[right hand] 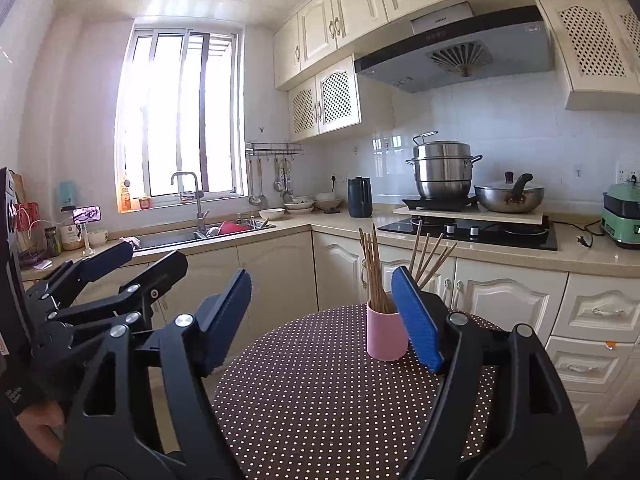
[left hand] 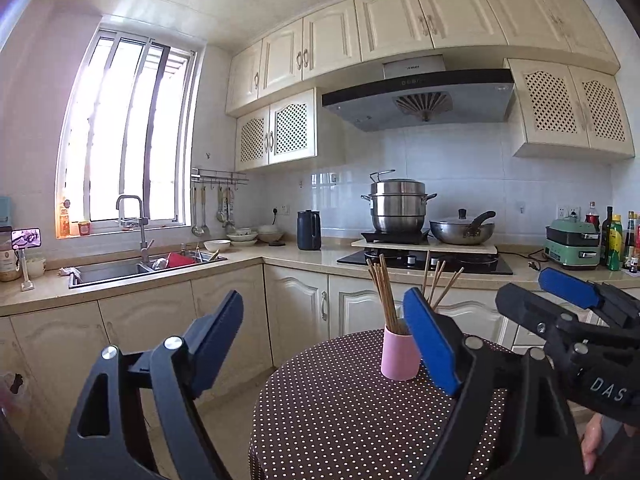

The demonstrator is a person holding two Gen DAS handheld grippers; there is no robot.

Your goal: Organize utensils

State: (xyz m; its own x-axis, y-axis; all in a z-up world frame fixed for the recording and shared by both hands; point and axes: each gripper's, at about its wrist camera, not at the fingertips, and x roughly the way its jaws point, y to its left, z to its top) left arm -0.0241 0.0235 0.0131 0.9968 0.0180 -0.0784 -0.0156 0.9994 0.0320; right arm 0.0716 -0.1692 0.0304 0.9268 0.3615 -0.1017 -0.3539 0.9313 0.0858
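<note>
Both grippers agape and empty, pink cup (left hand: pixel 400 354) of chopsticks (left hand: pixel 385 294) ahead (bottles (left hand: pixel 614 242) only in left view).

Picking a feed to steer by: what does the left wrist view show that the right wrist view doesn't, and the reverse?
Left wrist only: the bottles at the counter's right end, beside the green appliance.
Right wrist only: the jars at the counter's far left and the drawers right of the table.
Both: the pink cup of chopsticks on the dotted table, with the left gripper and right gripper open and empty.
</note>
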